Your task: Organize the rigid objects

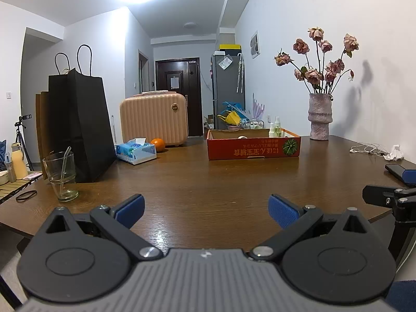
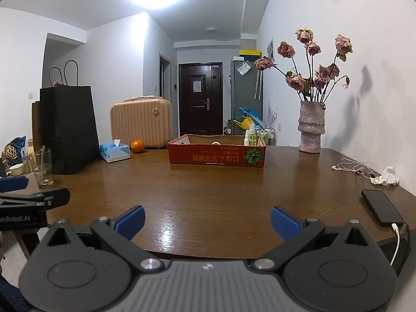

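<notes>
Both grippers hover side by side over the near edge of the brown wooden desk (image 1: 208, 182), each with its blue-padded fingers spread wide and nothing between them. The left gripper (image 1: 206, 212) and the right gripper (image 2: 208, 221) face the red cardboard box (image 1: 253, 147), which sits near the middle of the far side of the desk and serves as the landmark here.

Inside the box, at its right end, stand small spray bottles (image 2: 251, 136); a pale round item lies low in the box, too hidden to identify. Right of the box stands a rough pink vase (image 1: 320, 117) holding dried roses. Further right of the box, nearer the grippers, lie white earphones (image 2: 355, 167), a crumpled tissue (image 2: 387, 175) and a dark phone (image 2: 381, 206) with a white cable plugged in.

Left of the box rest an orange (image 1: 158, 144), just beside a blue tissue pack (image 1: 136, 152), with a peach suitcase (image 1: 153, 118) behind them. Further left stand a black paper bag (image 1: 78, 127) and a clear glass (image 1: 61, 175) with a straw in it.
</notes>
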Motion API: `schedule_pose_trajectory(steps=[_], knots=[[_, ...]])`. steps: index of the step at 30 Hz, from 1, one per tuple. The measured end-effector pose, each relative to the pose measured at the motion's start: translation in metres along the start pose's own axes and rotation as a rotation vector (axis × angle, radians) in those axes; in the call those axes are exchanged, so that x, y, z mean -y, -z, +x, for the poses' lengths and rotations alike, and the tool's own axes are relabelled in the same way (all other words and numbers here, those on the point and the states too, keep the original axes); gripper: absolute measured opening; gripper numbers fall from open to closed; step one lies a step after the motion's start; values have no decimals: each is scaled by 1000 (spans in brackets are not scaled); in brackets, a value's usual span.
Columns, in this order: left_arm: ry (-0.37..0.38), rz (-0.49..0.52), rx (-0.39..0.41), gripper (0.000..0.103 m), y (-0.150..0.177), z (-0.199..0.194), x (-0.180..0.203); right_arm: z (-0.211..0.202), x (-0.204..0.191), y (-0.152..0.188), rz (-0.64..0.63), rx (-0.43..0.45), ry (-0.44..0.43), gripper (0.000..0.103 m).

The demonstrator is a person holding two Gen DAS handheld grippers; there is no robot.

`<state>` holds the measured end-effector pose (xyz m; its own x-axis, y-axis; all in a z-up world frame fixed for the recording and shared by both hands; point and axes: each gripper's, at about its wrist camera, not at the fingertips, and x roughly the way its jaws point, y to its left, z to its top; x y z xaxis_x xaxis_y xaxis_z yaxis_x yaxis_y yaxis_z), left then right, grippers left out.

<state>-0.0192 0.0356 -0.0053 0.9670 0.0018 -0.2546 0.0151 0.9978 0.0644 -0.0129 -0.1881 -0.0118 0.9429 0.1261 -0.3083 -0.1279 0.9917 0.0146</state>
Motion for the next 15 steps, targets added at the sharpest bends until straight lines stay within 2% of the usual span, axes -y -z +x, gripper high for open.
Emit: schedule_pose_trajectory(steps=[15], knots=[[-3, 0, 0, 103, 0, 0, 0, 4, 3, 1, 17, -18, -3, 103]])
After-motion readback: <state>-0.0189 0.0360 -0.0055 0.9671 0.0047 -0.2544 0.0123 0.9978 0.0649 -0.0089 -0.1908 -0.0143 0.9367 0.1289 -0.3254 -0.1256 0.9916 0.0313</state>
